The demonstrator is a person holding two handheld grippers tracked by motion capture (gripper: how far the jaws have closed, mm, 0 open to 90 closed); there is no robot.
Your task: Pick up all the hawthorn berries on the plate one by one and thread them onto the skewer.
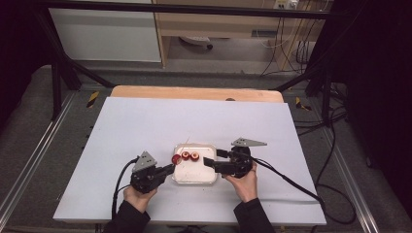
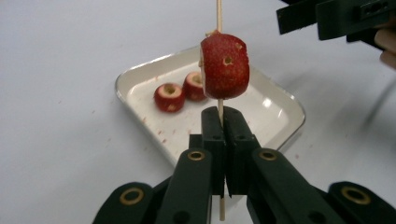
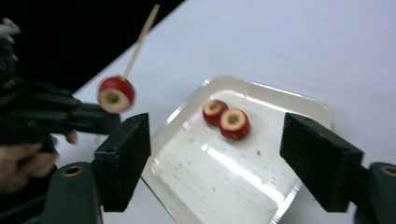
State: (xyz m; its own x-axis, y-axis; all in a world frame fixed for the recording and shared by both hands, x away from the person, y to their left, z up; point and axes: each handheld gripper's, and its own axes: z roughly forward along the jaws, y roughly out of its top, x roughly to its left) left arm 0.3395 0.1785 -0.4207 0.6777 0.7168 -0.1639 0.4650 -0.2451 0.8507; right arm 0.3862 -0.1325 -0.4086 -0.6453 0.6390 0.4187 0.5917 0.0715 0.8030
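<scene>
My left gripper [image 2: 223,112] is shut on a thin wooden skewer [image 2: 218,14] that stands upright between its jaws, with one red cored fruit piece [image 2: 225,66] threaded on it just above the fingertips. In the high view this skewered piece [image 1: 176,159] hangs at the left rim of a white tray [image 1: 194,177]. Two more cored red fruit pieces [image 3: 226,119] lie side by side in the tray's far part [image 1: 190,155]. My right gripper [image 3: 217,154] stands open above the tray with nothing between its jaws, a little right of the fruit [image 1: 210,162].
The tray [image 3: 280,100] lies near the front middle of a white table sheet [image 1: 145,121] and is speckled with red crumbs. A wooden board edge [image 1: 194,92] runs along the far side. Cables [image 1: 291,182] trail from both grippers.
</scene>
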